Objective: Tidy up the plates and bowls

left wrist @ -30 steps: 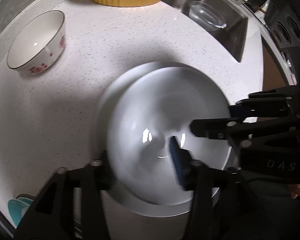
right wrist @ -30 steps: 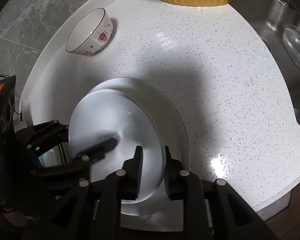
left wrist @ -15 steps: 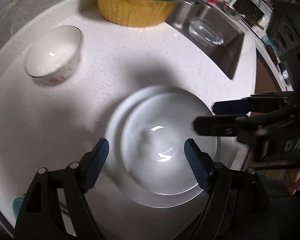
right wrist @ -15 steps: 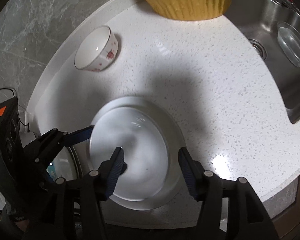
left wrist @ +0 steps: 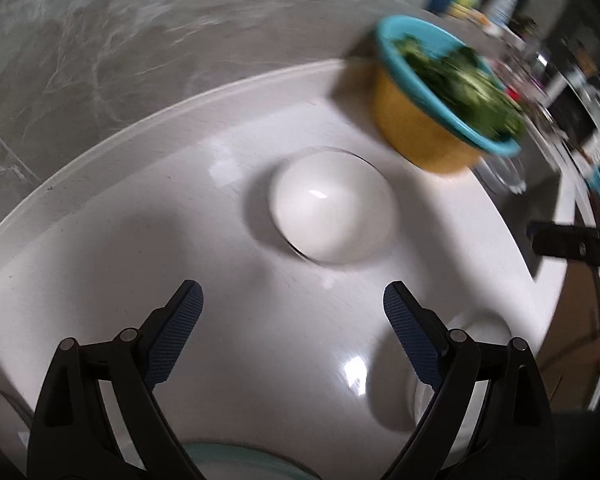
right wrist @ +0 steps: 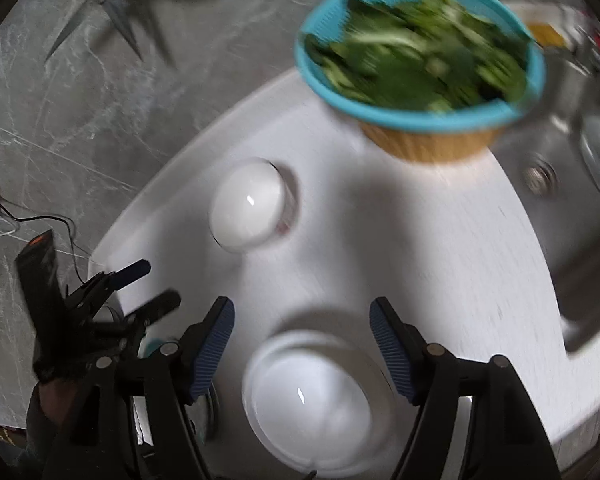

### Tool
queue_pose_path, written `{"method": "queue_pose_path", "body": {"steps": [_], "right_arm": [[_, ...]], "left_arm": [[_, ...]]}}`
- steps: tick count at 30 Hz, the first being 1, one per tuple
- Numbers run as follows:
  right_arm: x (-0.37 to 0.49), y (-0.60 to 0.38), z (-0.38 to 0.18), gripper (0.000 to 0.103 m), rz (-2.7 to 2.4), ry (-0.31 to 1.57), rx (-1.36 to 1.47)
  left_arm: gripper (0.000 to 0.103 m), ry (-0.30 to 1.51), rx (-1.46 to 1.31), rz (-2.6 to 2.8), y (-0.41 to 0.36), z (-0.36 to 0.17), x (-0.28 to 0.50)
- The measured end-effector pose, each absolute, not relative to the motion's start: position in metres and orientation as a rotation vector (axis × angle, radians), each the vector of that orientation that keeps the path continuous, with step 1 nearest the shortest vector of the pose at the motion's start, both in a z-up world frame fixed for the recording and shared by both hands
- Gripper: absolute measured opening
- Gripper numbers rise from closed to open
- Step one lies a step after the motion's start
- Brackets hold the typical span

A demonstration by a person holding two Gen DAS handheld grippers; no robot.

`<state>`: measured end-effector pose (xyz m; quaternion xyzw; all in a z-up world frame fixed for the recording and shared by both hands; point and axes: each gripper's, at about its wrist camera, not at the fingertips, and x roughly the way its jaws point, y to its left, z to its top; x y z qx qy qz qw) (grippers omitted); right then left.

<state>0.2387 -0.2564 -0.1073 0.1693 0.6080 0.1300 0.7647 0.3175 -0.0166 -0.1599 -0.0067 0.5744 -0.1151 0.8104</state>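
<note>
Both of your tools gape wide and hold nothing: the left hand-held gripper (left wrist: 292, 312) and the right hand-held gripper (right wrist: 302, 320). Nearest you, stacked white plates (right wrist: 308, 404) rest on the counter (right wrist: 440, 248). Farther off sits a blurred white bowl (right wrist: 246, 206), then the teal-rimmed basket (right wrist: 420, 60) of greens.

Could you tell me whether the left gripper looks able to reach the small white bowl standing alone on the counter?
Probably yes: the left gripper is open and empty, and only bare white counter lies between it and the small white bowl.
</note>
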Motion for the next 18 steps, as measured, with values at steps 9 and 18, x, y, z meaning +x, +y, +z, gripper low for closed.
{"method": "queue_pose_path", "body": {"steps": [9,18], "right_arm": [[0.31,-0.209,-0.156,0.074,0.279,1.376,0.347],[0.341,-0.194,-0.209,0.072,0.25,1.478,0.283]], "left_arm": [[0.092,1.342,-0.096,-0.257,-0.014,-0.23,0.383],[0.083,1.384,-0.05,-0.218,-0.022,-0.268,0.401]]}}
